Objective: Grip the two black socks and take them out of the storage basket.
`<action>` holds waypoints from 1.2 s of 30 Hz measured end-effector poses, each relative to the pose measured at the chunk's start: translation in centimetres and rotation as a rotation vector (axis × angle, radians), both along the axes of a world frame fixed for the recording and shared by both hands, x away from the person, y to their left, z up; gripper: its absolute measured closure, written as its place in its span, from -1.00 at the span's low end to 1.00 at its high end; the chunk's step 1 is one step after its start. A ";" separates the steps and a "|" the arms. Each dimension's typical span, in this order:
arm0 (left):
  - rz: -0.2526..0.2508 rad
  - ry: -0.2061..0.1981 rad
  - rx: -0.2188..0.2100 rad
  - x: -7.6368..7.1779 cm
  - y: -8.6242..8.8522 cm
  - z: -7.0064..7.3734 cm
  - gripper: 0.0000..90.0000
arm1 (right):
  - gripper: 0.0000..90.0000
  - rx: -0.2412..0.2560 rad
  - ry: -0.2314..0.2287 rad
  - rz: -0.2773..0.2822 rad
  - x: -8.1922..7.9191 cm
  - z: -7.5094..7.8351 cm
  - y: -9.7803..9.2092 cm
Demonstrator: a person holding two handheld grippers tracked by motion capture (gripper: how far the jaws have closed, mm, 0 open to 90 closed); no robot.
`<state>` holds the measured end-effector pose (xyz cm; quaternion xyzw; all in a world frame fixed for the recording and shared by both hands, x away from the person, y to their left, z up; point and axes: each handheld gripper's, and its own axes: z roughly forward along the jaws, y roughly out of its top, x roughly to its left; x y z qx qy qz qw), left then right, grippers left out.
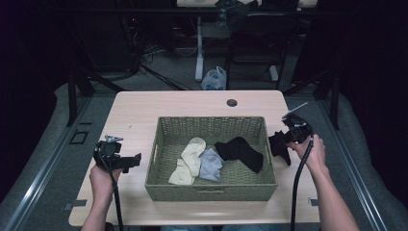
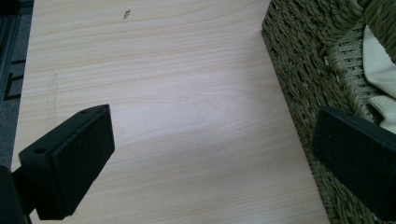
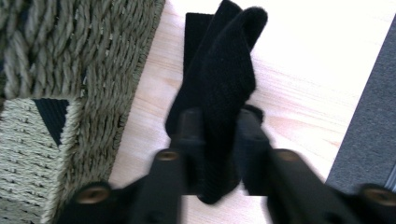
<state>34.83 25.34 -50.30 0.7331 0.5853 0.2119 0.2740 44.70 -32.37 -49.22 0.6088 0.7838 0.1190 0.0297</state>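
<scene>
A woven basket [image 1: 160, 144] stands in the middle of the light wooden table [image 1: 134, 106]. Inside it lie a cream sock [image 1: 190, 159], a grey sock [image 1: 210, 163] and a black sock [image 1: 240, 151]. My right gripper [image 1: 284, 139] hangs just right of the basket, shut on another black sock [image 3: 224, 93] that dangles over the table beside the basket wall [image 3: 93, 60]. My left gripper [image 1: 132, 161] hovers left of the basket, held level. It stands open, with bare table between its pads [image 2: 79, 158]. The basket's edge [image 2: 303, 79] lies by its right pad.
A cable hole [image 1: 232, 102] sits near the table's far edge. Beyond the table are a desk leg [image 1: 198, 48], a plastic bag [image 1: 215, 79] on the floor and dark equipment. Black frame rails stand at both sides.
</scene>
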 end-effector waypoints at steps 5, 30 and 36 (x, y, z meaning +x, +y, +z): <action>0.003 -0.003 -0.002 0.0 0.0 0.0 -1.00 | -0.16 0.030 -0.054 -0.003 -0.6 2.3 -0.3; 0.001 -0.002 -0.003 0.0 0.0 0.0 -1.00 | -1.00 0.091 -0.311 0.235 -4.0 15.3 5.9; 0.002 -0.003 -0.005 0.0 0.0 0.1 -1.00 | -0.99 0.092 -0.307 0.283 -3.3 14.9 8.9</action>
